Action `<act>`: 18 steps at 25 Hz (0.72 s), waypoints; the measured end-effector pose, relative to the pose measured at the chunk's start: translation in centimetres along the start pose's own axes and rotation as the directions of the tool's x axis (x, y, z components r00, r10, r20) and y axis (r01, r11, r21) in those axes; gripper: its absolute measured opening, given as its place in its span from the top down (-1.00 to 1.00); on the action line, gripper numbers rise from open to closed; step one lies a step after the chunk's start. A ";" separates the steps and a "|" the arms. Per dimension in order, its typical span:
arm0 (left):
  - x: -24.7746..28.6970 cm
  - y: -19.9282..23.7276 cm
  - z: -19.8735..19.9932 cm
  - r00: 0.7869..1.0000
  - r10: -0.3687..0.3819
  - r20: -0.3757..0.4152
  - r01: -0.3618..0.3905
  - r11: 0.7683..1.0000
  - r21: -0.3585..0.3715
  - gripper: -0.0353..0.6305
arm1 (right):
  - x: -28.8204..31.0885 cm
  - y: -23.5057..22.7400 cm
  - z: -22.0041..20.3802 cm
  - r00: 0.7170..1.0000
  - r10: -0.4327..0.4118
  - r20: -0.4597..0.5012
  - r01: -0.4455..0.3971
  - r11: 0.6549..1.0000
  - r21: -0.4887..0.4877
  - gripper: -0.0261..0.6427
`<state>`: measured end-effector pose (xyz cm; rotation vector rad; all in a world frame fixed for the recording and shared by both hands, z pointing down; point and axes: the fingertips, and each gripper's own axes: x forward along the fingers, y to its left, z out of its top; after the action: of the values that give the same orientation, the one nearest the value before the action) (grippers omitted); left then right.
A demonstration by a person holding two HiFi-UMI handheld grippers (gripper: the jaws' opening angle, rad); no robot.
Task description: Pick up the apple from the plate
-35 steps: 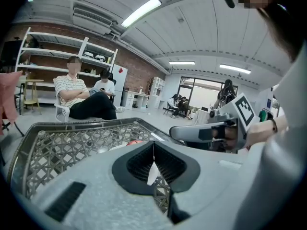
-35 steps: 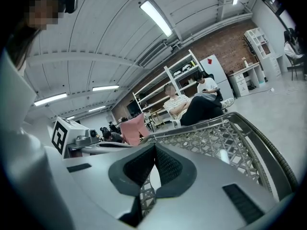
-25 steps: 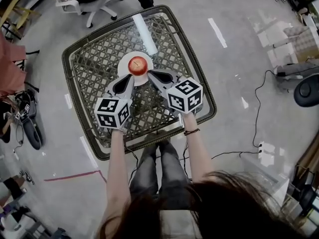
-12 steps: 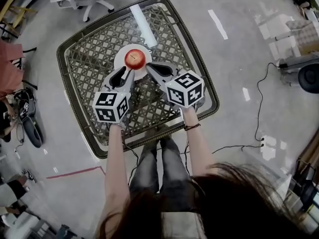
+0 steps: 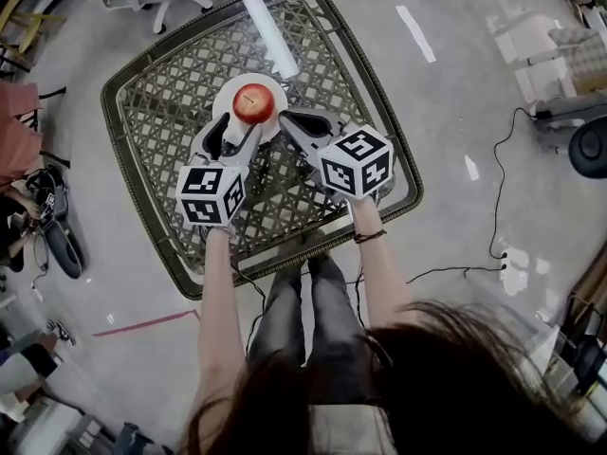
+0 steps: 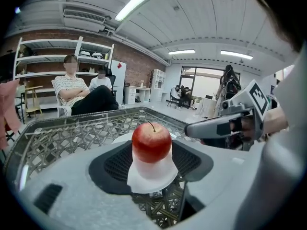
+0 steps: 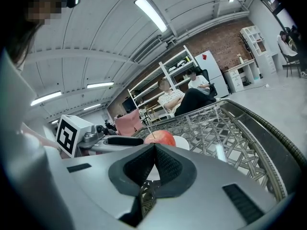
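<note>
Two hand-held grippers sit at the near edge of the white plate (image 5: 226,102) on the wicker counter (image 5: 171,112). The left hand-held gripper (image 5: 235,136) has just been opening its jaws, which now stand partly apart; the red apple (image 5: 253,103) shows in the gap just past the tips, with neither pad touching it. The apple stands upright, stem up, mid-plate toward the far half of the counter, and the right hand-held gripper (image 7: 154,152), just right of the plate, has its jaws closed together on nothing.
</note>
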<state>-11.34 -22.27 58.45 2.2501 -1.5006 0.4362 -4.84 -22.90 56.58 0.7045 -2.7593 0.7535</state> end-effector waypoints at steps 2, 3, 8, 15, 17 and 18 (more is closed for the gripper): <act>0.2 0.0 -0.1 1.000 -0.006 0.001 0.006 1.000 0.009 0.11 | 0.0 -0.2 -0.1 1.000 -0.003 0.002 0.003 1.000 0.002 0.89; 0.3 0.0 -0.1 1.000 -0.009 0.002 0.009 1.000 0.014 0.08 | 0.0 -0.3 -0.1 1.000 -0.005 0.003 0.005 1.000 0.003 0.89; 0.8 0.0 -0.4 1.000 -0.021 -0.005 0.021 0.998 0.059 -0.05 | 0.2 -0.5 -0.2 1.000 -0.006 0.009 0.006 1.000 0.003 0.89; 1.6 0.0 0.1 1.000 -0.024 0.014 0.022 0.992 0.121 -0.28 | 0.1 -0.8 -0.2 1.000 -0.011 0.015 0.011 1.000 0.007 0.89; 1.9 -0.1 0.3 0.999 -0.033 0.012 0.031 0.990 0.136 -0.29 | 0.1 -1.0 -0.1 1.000 -0.015 0.016 0.015 1.000 0.007 0.89; 2.1 -0.2 0.3 0.999 -0.039 0.011 0.037 0.989 0.144 -0.29 | 0.0 -1.1 -0.1 1.000 -0.016 0.016 0.016 1.000 0.007 0.89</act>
<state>-10.39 -24.03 59.09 2.3926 -1.4728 0.5345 -4.34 -23.68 57.09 0.7367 -2.7636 0.7573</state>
